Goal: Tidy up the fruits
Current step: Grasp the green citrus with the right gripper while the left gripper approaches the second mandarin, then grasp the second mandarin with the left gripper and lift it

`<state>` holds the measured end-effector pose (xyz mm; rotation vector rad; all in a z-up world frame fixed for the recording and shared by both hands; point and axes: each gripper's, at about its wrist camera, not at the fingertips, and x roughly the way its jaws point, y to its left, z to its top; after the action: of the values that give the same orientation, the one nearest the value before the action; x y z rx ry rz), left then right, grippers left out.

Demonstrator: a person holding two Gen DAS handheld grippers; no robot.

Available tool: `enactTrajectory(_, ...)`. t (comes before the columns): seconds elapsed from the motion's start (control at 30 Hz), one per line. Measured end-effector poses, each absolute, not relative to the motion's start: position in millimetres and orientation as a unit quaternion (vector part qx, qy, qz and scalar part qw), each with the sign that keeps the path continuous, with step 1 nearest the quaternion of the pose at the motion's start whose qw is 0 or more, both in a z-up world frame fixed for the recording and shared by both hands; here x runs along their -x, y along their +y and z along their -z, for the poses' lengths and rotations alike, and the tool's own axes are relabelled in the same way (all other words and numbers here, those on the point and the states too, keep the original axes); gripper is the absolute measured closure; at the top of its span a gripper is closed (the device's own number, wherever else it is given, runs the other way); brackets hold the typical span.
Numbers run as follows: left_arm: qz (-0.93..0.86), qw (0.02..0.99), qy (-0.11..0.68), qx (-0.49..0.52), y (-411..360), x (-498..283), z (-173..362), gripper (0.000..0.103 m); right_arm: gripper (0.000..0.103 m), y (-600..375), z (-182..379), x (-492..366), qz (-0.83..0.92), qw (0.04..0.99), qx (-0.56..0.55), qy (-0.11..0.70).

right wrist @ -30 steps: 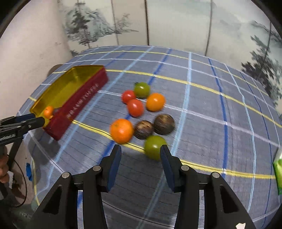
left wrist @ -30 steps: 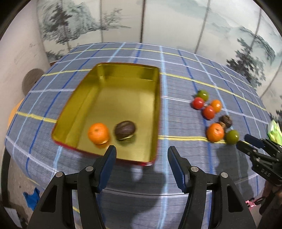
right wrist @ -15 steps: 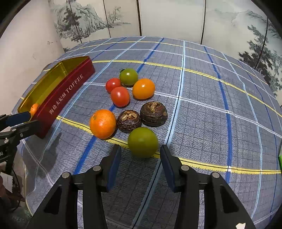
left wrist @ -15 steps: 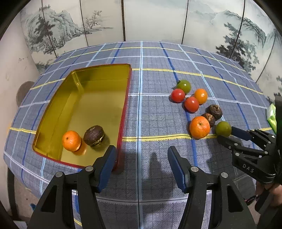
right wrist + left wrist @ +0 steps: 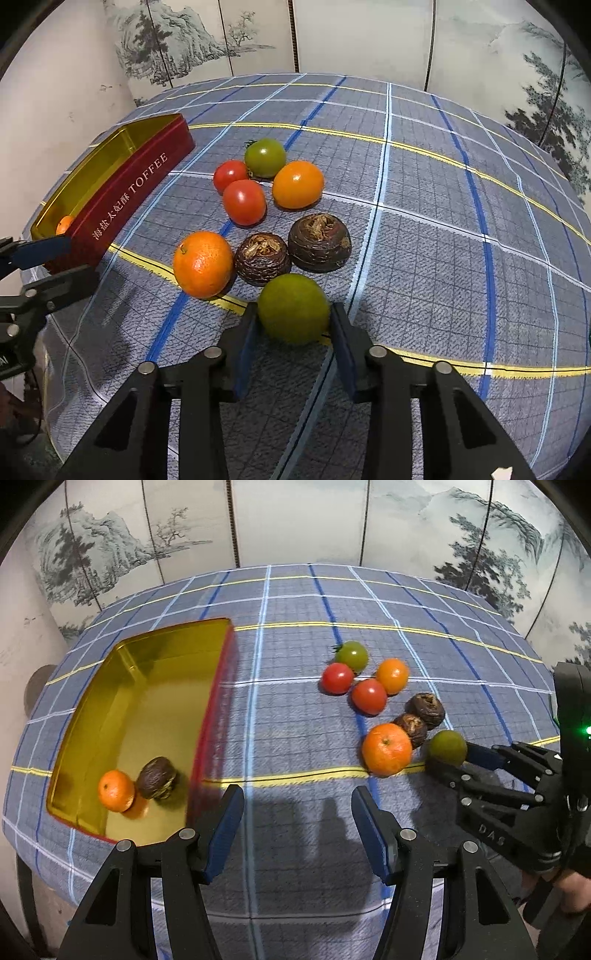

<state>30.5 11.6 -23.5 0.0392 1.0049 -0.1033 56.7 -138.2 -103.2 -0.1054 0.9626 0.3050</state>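
Plaid surface (image 5: 424,229) crowded; my right tongs (image 5: 293,328) clamped on green citrus (image 5: 293,308), left tongs (image 5: 297,830) apart, empty; round fruit may slip, knock mandarin (image 5: 203,264).

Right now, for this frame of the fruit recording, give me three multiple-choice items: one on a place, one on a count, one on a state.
1. Where does the green citrus fruit sit?
A. In the tin
B. Between the right claw's pads, on the checked cloth
C. On top of the orange

2. How many fruits lie inside the gold toffee tin?
A. None
B. Two
C. Five

3. What is the left claw doing?
A. Standing open, holding nothing
B. Gripping a red tomato
C. Clamped on the tin's rim

Answers:
1 B, both blue pads flank it and press its sides.
2 B, one mandarin and one dark brown fruit lie in it.
3 A, only cloth shows between its fingers.
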Motion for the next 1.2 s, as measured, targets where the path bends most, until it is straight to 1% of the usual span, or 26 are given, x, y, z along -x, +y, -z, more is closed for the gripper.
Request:
enactTrajectory(0.27,0.072,0.864,0.499,0.0,-2.4,-45.4,35.7,0.042,0.07,-145.0,103.0,-54.2,-0.138,0.877,0.05,0.458)
enactTrajectory(0.63,0.093,0.857,0.506,-0.001,-27.6,-55.5,45.4,0.042,0.07,-180.6,101.3,-58.6,-0.089,0.882,0.038,0.461)
enactTrajectory(1.03,0.106,0.851,0.514,0.002,-43.2,-71.4,55.0,0.042,0.07,-188.6,102.0,-57.0,-0.085,0.884,0.026,0.458)
enactTrajectory(1.13,0.106,0.85,0.515,0.006,-43.9,-75.6,58.0,0.043,0.07,-189.6,102.2,-56.5,-0.087,0.884,0.023,0.459)
enactTrajectory(1.2,0.105,0.851,0.515,0.007,-43.0,-77.2,59.3,0.048,0.07,-189.7,102.3,-55.4,-0.087,0.884,0.024,0.458)
